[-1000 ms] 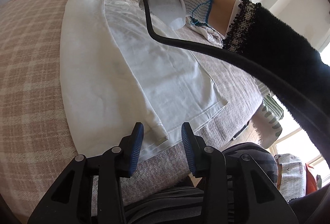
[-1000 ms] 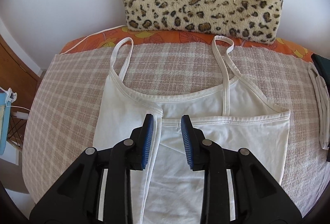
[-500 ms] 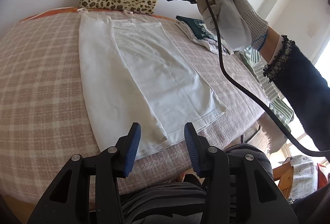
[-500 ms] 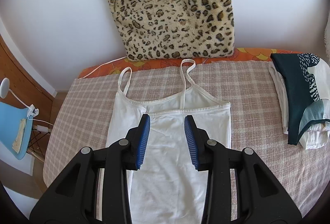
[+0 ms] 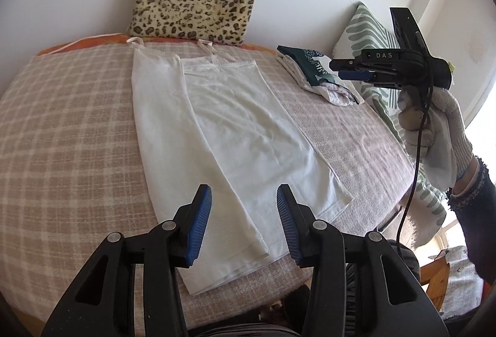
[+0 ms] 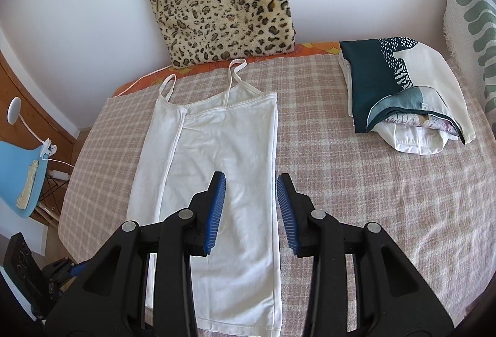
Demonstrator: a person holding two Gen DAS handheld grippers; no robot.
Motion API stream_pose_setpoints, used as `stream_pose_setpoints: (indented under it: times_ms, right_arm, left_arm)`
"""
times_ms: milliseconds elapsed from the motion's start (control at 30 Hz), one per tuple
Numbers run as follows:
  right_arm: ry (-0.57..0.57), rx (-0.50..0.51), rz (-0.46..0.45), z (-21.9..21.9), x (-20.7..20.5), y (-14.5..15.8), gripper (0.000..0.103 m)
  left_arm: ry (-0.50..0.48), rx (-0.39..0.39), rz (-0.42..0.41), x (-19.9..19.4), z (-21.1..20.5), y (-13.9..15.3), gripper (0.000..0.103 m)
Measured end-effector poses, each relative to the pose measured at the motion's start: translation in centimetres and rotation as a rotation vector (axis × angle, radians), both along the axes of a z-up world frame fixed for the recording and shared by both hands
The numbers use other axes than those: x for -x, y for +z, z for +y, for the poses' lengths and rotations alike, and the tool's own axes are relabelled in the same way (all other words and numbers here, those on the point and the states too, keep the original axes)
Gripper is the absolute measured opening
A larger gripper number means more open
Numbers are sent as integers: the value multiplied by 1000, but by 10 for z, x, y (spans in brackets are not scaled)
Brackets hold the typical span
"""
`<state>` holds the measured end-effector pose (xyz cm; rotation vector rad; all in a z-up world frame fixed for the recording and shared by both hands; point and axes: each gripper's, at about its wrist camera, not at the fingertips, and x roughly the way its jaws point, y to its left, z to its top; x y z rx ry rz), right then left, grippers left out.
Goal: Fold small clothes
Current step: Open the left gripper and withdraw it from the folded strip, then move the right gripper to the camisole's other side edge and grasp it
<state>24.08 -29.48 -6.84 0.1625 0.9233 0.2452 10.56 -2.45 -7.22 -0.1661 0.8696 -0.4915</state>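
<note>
**Both claws apart and empty above the half-folded camisole**

Left claw (image 5: 244,222): the jaws stand wide apart, blue ribbed pads facing each other, nothing between them. It hangs over the near hem of the white camisole (image 5: 229,144) and touches neither cloth nor surface.

Right claw (image 6: 251,211): the jaws are likewise parted and carry nothing. It hovers above the lower middle of the camisole, clear of the fabric. In the left wrist view this claw (image 5: 347,70) is seen from the side, held aloft at the right by a gloved hand (image 5: 434,126), well above the checked cover (image 5: 62,135), with a black cable trailing down from it.

Task item: the camisole lies flat on the pink-and-cream checked cover, straps toward the wall. One long side is folded inward over the body, so a seam edge runs lengthwise down the garment. The fabric lies smooth with light creasing.

Surroundings: a leopard-print cushion (image 6: 220,5) leans against the wall just beyond the straps. A pile of folded clothes (image 6: 400,95), topped by a dark green and cream piece, sits on the cover to the right, well apart from the camisole.
</note>
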Motion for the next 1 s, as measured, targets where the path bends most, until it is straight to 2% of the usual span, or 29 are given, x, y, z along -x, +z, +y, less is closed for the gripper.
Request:
stream_pose_setpoints:
  times_ms: [300, 567, 667, 867, 1000]
  right_arm:
    - [-24, -18, 74, -26, 47, -34, 37]
    - [-63, -36, 133, -37, 83, -81, 37]
    - [-78, -62, 165, -40, 93, -103, 37]
    - [-120, -43, 177, -43, 103, -131, 37]
    - [-145, -44, 184, -51, 105, -139, 37]
  left_arm:
    - [-30, -35, -18, -54, -7, 17, 42]
    - [-69, -71, -3, -114, -34, 26, 42]
    - [-85, -80, 8, -137, -49, 26, 42]
    - [-100, -107, 32, -182, -81, 18, 42]
    - [-85, -77, 104, -217, -96, 1, 42]
